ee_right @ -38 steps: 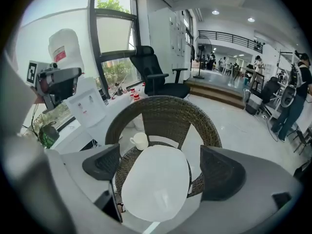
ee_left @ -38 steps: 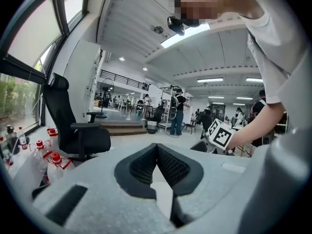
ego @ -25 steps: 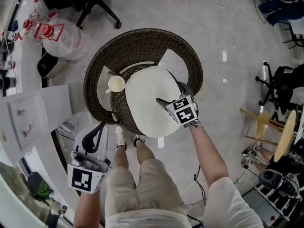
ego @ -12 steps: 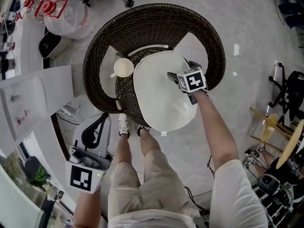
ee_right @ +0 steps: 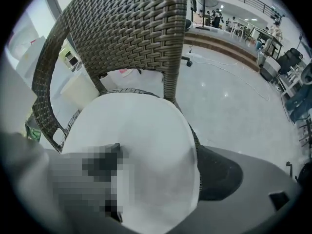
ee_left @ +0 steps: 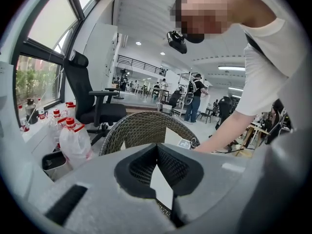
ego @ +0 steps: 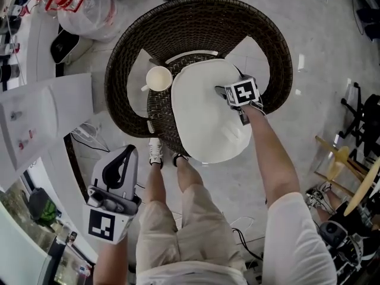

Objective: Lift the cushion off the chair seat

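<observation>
A round white cushion lies tilted over the seat of a dark wicker chair, its front edge overhanging the seat. My right gripper is shut on the cushion's right edge. In the right gripper view the cushion fills the gap between the jaws of the right gripper, with the chair back behind. My left gripper hangs shut and holds nothing, low at the left beside the person's leg. From the left gripper the chair shows ahead.
A white cup sits on the seat left of the cushion. A white table stands at the left, with a bag of bottles and a black bin behind it. The person's shoes touch the chair front. Stands crowd the right.
The right gripper has shifted along the cushion's right edge toward the chair back, and the cushion now looks larger and hangs further over the seat front. The left gripper has stayed low.
</observation>
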A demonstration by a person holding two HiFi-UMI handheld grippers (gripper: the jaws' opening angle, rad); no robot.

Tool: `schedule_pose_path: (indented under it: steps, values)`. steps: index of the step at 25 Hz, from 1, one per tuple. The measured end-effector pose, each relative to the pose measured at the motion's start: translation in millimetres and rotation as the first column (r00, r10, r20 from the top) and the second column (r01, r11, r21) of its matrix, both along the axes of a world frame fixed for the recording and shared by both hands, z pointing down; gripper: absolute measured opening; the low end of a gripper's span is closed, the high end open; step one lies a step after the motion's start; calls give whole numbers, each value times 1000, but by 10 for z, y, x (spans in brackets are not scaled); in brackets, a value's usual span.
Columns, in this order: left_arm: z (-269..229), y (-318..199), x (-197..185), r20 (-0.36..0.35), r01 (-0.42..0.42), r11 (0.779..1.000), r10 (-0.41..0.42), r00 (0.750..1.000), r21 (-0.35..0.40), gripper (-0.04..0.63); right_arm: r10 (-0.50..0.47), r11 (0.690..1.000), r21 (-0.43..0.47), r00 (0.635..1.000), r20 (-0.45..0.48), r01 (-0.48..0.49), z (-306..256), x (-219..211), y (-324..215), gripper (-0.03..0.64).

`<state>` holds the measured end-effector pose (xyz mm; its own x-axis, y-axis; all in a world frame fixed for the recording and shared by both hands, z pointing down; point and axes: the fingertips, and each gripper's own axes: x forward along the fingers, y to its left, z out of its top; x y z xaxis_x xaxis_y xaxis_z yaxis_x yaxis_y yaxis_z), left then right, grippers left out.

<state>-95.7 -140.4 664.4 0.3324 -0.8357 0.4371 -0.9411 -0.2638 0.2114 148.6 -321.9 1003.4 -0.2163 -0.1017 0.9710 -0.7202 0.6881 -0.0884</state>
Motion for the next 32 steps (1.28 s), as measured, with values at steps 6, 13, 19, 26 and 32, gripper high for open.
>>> schedule_pose_path:
  steps: [6, 13, 19, 26, 32]
  values:
    - [44, 49, -23, -4, 4, 1000, -4, 1000, -12, 15, -9, 999, -38, 1000, -13, 8, 14, -26, 12, 501]
    - [75, 70, 102, -14, -11, 1000, 11, 1000, -6, 15, -29, 995, -97, 999, 45, 33, 390, 44, 131, 361]
    - [20, 72, 172, -13, -24, 1000, 24, 1000, 3, 15, -87, 996, -33, 996, -31, 86, -100, -91, 141, 148]
    - [-132, 64, 136, -12, -28, 999, 28, 1000, 22, 15, -67, 997, -28, 998, -15, 67, -297, -89, 201, 79]
    - [-319, 80, 80, -10, -38, 998, 39, 999, 49, 15, -21, 1000, -5, 1000, -12, 21, -530, -35, 268, 63]
